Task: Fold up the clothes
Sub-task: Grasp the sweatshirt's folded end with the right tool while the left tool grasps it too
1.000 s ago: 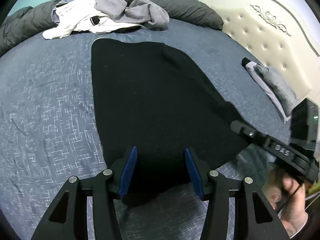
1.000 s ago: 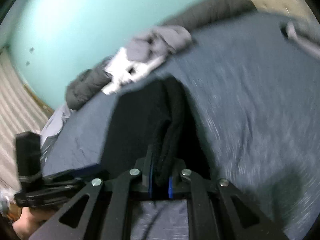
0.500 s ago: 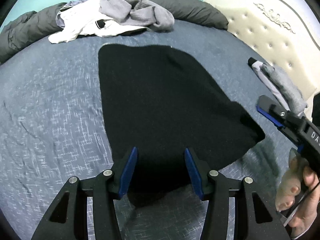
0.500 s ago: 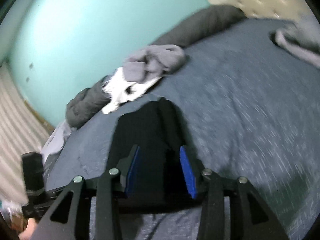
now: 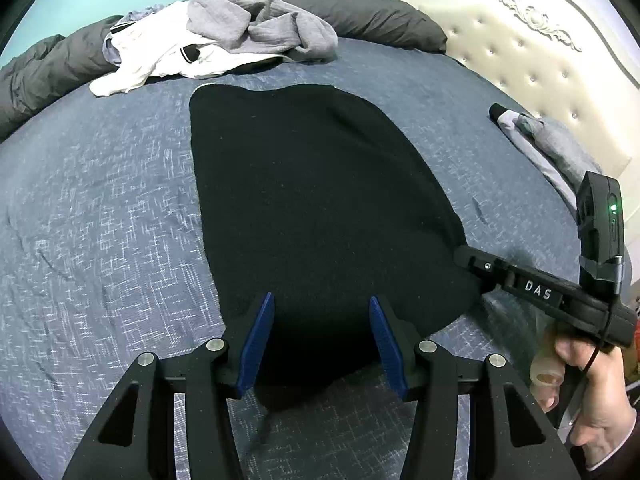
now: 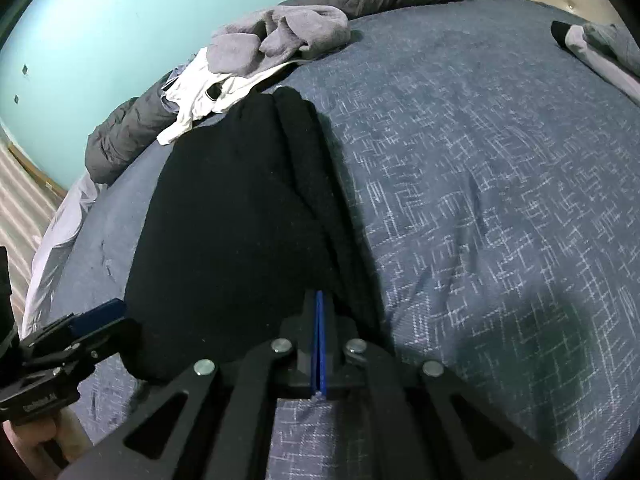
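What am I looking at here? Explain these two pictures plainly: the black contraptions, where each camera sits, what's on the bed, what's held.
No robot here: a person holds a two-fingered gripping tool in each hand, with a camera on each looking along its fingers. One picture is from the left tool, the other from the right tool. On the blue bed cover a black garment lies spread, with a pile of grey and white clothes behind it. The left tool is open over the garment's near edge, gripping nothing. The right tool is shut at the garment's side edge; whether it pinches cloth is unclear.
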Available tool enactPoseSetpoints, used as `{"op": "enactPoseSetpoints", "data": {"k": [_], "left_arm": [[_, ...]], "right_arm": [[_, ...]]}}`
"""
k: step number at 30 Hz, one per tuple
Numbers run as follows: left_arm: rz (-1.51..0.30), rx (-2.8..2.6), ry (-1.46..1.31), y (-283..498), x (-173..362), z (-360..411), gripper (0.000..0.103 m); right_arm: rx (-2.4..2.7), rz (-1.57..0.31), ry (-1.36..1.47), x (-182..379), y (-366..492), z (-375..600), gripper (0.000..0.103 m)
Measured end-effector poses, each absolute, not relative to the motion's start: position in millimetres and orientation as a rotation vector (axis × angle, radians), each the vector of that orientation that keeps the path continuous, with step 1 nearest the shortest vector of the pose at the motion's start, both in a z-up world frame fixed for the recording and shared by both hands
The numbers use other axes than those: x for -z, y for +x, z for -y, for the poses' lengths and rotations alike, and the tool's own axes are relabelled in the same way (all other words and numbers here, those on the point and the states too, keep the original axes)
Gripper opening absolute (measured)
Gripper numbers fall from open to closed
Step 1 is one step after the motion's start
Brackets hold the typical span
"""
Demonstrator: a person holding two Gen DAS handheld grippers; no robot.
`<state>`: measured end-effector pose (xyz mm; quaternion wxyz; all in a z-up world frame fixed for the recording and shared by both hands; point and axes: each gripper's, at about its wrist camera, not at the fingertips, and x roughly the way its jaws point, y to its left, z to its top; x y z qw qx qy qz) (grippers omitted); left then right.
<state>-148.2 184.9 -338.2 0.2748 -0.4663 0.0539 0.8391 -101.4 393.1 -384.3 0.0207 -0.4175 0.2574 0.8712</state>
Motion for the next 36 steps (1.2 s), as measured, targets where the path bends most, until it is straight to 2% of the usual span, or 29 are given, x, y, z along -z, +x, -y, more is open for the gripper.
{"op": "enactPoseSetpoints", "data": {"k": [4, 7, 8, 10, 14, 18, 20, 26, 36], "left_arm": [[-0.059, -2.290, -1.260, -152.6, 328.9, -163.9, 0.054], [0.055, -2.285, -1.293, -160.9, 328.2, -142.5, 0.054], [0.086, -2.276, -1.312, -163.6, 330.1, -137.0, 0.054], [0.142, -2.256, -1.350, -168.8, 334.8, -126.6, 0.054], [0.229, -2.215, -1.397, -172.3, 344.8, -118.1, 0.054], [0.286, -2.176, -1.443, -174.1, 356.4, -118.9, 0.060], [0.332, -2.156, -1.456, -177.6, 361.3, -118.7, 0.062], [0.446, -2.058, -1.493, -184.2, 371.2, -118.8, 0.062], [0.441, -2.088, -1.464, -184.5, 384.3, -136.4, 0.069]], "right_arm": [[-2.661, -0.776, -1.238, 365.3, -97.4, -400.6, 0.001], [-2.636, -0.748, -1.242, 349.1, -95.1, -409.2, 0.010], [-2.649, -0.750, -1.265, 345.9, -96.1, -411.0, 0.026], [-2.675, -0.755, -1.312, 339.7, -98.2, -414.8, 0.045], [-2.673, -0.857, -1.441, 343.3, -103.1, -424.3, 0.049], [-2.662, -0.837, -1.546, 344.6, -112.9, -423.0, 0.054], [-2.640, -0.826, -1.630, 351.2, -118.8, -420.1, 0.060], [-2.604, -0.892, -1.788, 373.8, -124.1, -416.0, 0.062], [-2.589, -0.899, -1.859, 395.9, -131.8, -412.1, 0.064]]}}
